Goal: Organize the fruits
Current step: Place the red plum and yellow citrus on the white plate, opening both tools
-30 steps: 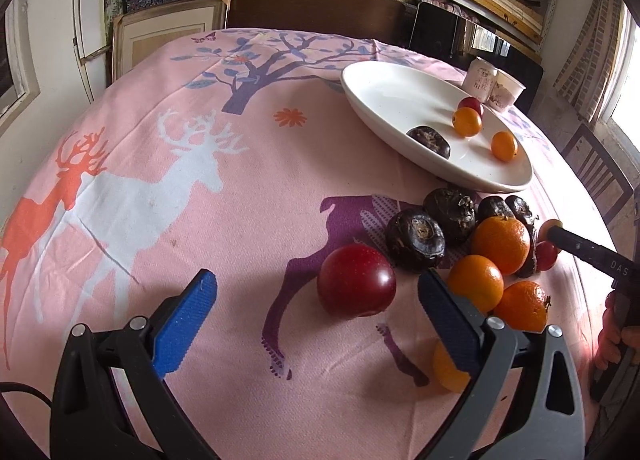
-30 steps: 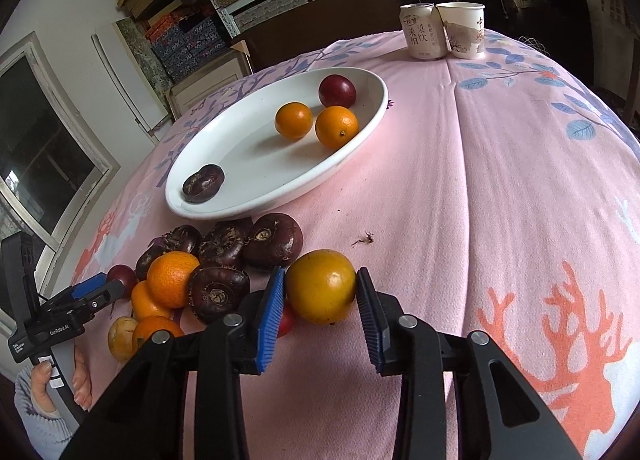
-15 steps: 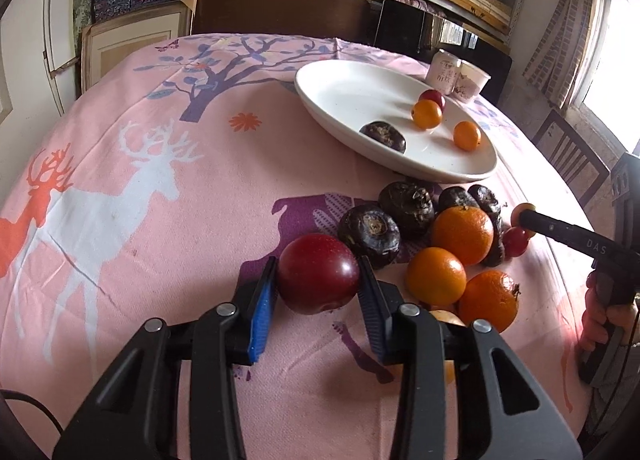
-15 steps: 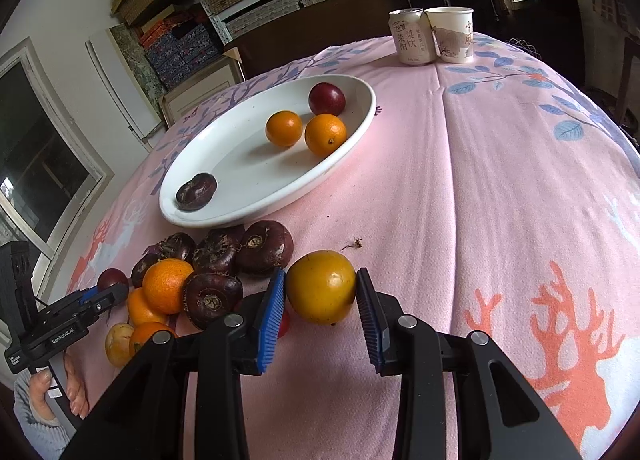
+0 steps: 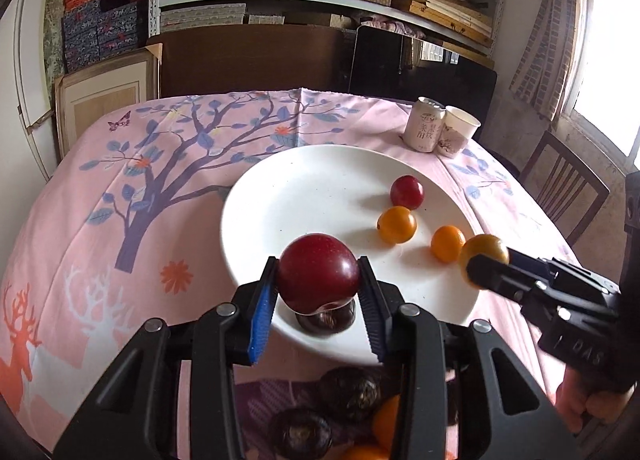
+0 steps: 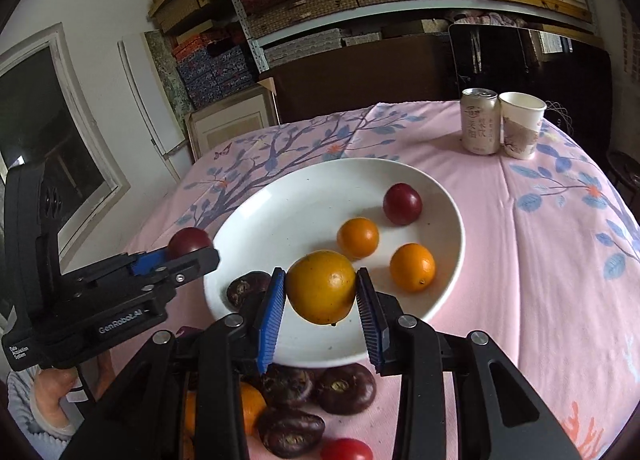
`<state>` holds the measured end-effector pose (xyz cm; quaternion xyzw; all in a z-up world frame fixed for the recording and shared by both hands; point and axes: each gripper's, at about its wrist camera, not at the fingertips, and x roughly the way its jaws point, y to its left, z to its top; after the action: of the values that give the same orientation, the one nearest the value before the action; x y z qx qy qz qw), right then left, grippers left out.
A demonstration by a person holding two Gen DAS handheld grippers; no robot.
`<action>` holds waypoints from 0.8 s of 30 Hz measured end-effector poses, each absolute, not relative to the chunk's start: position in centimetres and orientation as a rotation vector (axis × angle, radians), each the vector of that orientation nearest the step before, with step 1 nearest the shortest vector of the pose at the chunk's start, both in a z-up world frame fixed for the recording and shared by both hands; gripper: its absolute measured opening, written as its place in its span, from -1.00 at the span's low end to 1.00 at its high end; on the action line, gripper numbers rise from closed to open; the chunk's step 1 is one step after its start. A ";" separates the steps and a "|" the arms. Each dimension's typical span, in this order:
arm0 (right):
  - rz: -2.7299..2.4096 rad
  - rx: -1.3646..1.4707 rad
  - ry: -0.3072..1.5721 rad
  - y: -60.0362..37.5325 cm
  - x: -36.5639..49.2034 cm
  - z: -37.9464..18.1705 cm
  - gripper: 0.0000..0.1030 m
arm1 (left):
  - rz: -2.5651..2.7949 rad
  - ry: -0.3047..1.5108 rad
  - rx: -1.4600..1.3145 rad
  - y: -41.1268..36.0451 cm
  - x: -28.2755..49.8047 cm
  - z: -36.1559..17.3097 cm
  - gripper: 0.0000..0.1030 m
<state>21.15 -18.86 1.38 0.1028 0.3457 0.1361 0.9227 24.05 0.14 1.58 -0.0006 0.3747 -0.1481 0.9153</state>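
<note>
My left gripper [image 5: 318,292] is shut on a dark red plum [image 5: 318,272] and holds it in the air over the near rim of the white plate [image 5: 304,184]. My right gripper [image 6: 320,294] is shut on a yellow-orange fruit [image 6: 321,286], also lifted over the plate's [image 6: 304,212] near edge. Inside the plate lie a small red plum [image 5: 407,192], two oranges [image 5: 397,224] and a dark brown water chestnut [image 5: 326,318], partly hidden under the held plum. The right gripper [image 5: 486,266] shows at the right of the left wrist view, and the left gripper [image 6: 192,250] shows at the left of the right wrist view.
Loose chestnuts [image 6: 346,388], oranges [image 6: 252,406] and a small red fruit [image 6: 346,450] lie on the pink tablecloth [image 5: 120,220] in front of the plate. A drink can [image 6: 480,120] and a paper cup [image 6: 522,124] stand at the far right. A wooden chair [image 5: 568,188] stands beyond the table's right edge.
The left gripper closed on the red plum on the cloth and lifted it forward over the plate. The right gripper, holding the yellow fruit throughout, rose and moved over the plate's edge.
</note>
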 end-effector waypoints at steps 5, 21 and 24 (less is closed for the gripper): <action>0.274 0.154 0.763 -17.8 22.5 -0.6 -0.30 | -0.313 0.837 0.009 -0.5 27.2 -1.0 -0.26; 0.161 0.238 0.627 -21.5 20.3 0.2 0.33 | -0.243 0.729 -0.012 1.8 24.1 -0.1 0.88; 0.138 0.279 0.626 -22.9 20.1 0.0 0.36 | -0.219 0.738 -0.083 3.6 23.5 -0.5 0.90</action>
<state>20.10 -22.89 -0.05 0.1365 0.3066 0.0676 0.9396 23.46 3.65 -0.46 -0.0403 0.3598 -0.1069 0.9260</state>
